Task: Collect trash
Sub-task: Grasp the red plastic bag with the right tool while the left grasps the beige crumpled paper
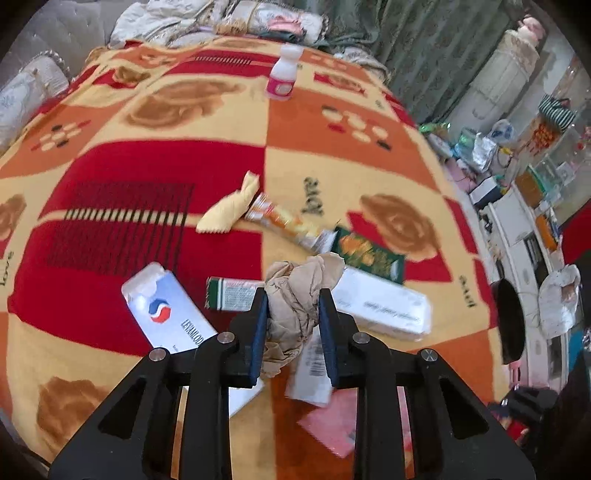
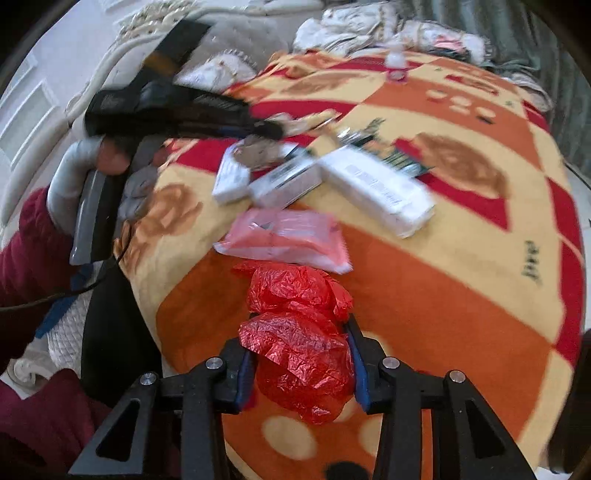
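My left gripper [image 1: 293, 306] is shut on a crumpled brown paper wad [image 1: 299, 291], held just above the bed's patterned blanket [image 1: 147, 177]. My right gripper [image 2: 301, 354] is shut on a crumpled red plastic bag [image 2: 299, 332], low over the blanket [image 2: 443, 302]. The left gripper [image 2: 269, 131] with its wad [image 2: 258, 151] also shows, blurred, in the right wrist view. Loose trash lies around: a white and blue carton [image 1: 170, 310], a green-ended box [image 1: 232, 293], a long white box [image 1: 384, 302], a green wrapper [image 1: 369, 254], an orange wrapper [image 1: 288, 221], a yellow wrapper [image 1: 231, 206], a pink packet [image 2: 284, 236].
A small white and pink bottle [image 1: 282, 74] stands at the far end of the bed. Pillows and bedding [image 1: 221, 22] lie at the head. A cluttered white shelf unit [image 1: 517, 221] stands to the right of the bed. The person's red sleeve [image 2: 26, 236] is at left.
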{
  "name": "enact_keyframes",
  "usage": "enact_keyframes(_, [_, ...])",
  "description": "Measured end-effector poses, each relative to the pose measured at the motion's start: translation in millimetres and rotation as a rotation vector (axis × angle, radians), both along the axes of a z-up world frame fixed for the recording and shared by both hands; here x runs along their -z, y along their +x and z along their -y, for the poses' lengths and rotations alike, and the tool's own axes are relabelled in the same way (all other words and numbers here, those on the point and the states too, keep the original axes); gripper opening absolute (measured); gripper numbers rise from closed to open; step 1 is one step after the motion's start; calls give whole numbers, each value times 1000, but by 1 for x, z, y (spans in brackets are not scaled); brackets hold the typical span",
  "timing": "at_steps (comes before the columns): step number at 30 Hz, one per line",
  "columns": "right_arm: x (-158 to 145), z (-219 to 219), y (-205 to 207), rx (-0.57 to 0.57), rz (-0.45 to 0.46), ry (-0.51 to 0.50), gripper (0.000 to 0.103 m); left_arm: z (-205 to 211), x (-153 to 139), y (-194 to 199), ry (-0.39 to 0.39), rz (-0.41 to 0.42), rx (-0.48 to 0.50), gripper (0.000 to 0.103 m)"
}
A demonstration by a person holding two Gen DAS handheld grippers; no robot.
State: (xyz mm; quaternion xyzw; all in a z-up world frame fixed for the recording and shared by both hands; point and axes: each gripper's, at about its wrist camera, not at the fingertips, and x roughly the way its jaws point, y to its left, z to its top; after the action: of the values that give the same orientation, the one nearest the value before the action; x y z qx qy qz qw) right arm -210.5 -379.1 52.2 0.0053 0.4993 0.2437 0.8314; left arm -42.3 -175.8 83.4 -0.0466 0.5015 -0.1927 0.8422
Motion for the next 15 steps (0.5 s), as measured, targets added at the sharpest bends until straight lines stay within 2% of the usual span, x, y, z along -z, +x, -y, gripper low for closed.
enact_keyframes(8, [-26,70,2,194,77,-4,41,43,-32,-19,-23,63,94,24])
enact_keyframes(15, [-35,93,2,281,126,-11,41,94,-38,-39,-21,84,182,24])
